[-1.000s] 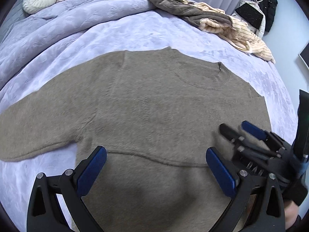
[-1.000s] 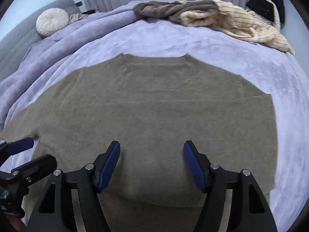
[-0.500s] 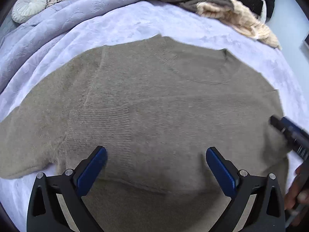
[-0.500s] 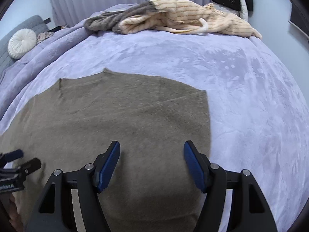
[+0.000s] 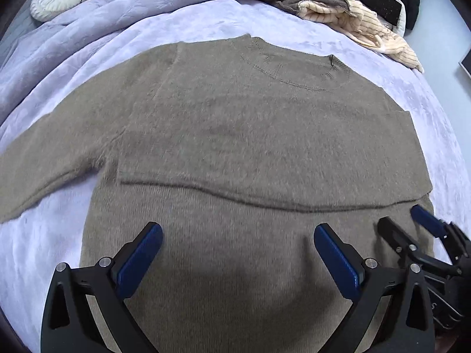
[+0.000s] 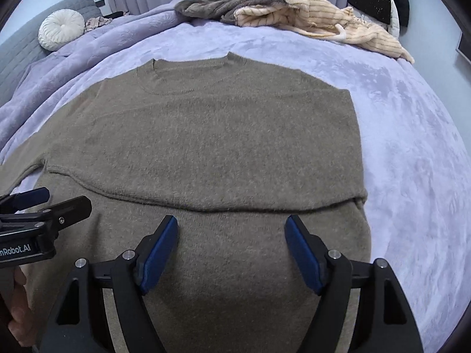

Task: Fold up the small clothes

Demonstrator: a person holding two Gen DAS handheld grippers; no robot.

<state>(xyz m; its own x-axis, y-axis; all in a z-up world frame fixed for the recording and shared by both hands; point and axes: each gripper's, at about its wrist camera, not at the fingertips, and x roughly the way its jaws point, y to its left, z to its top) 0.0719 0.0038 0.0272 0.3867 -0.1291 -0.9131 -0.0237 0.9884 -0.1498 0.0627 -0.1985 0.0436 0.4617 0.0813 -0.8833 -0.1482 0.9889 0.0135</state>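
Note:
A fuzzy olive-brown sweater (image 5: 265,135) lies flat on the lavender bed, neck away from me; it also shows in the right wrist view (image 6: 206,135). Its right sleeve is folded across the body, making a straight edge (image 5: 265,200). The left sleeve (image 5: 44,158) stretches out to the left. My left gripper (image 5: 238,253) is open and empty above the sweater's lower half. My right gripper (image 6: 231,247) is open and empty just below the folded edge. Each gripper appears in the other's view, the right one (image 5: 412,229) and the left one (image 6: 50,203).
A pile of beige striped and grey-brown clothes (image 6: 294,14) lies at the far edge of the bed. A round white cushion (image 6: 61,29) rests on a grey sofa at the far left. The lavender blanket (image 6: 412,147) is bare to the right. Dark clothes hang at the far right.
Both grippers have pulled back towards the hem and turned to face the sweater squarely. The right gripper, which had swung right half a second ago, is back over the sweater's lower middle.

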